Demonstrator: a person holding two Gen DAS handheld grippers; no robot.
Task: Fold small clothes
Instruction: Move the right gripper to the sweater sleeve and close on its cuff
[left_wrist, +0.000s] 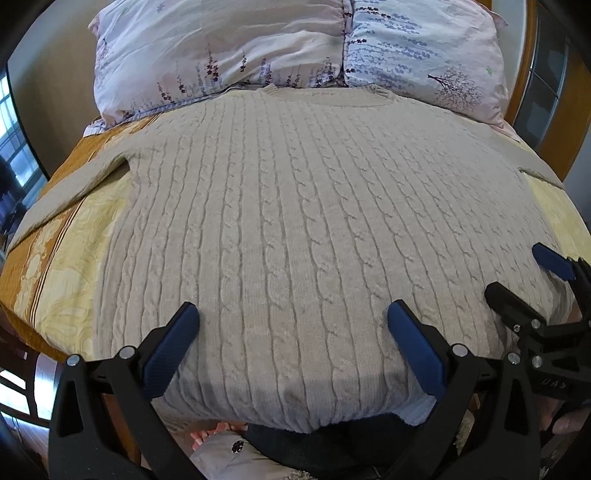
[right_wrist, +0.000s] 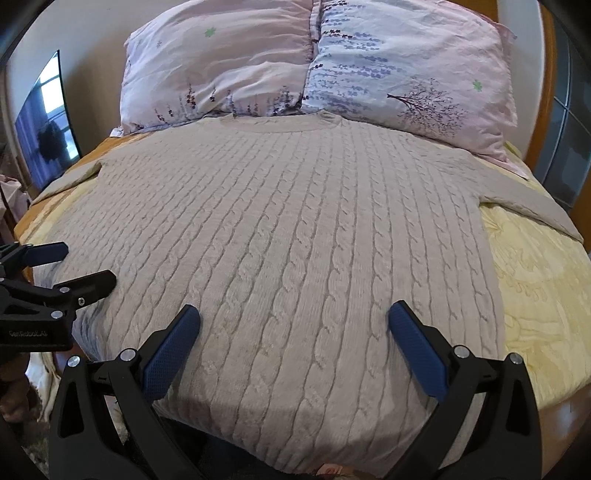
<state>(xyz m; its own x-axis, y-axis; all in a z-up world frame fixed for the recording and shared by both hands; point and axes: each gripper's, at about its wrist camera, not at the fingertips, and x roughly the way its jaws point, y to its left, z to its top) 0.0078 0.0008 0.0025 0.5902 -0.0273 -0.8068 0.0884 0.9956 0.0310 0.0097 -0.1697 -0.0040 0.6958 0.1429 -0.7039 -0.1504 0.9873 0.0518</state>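
A bed (right_wrist: 535, 295) with a yellow cover and two floral pillows (right_wrist: 406, 74) stands by a beige wall (right_wrist: 92, 29), beside a bright window (left_wrist: 14, 147).

Beige cable-knit sweater (left_wrist: 295, 229), yellow floral bedspread (right_wrist: 535, 295), pink-and-blue flowered pillows (left_wrist: 295, 48), blue gripper pads (right_wrist: 171, 354).

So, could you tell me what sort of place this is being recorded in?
Most likely a bedroom at home: the beige cable-knit sweater lies flat on a bed with a yellow patterned bedspread, two floral pillows at its head, and a wooden headboard behind.
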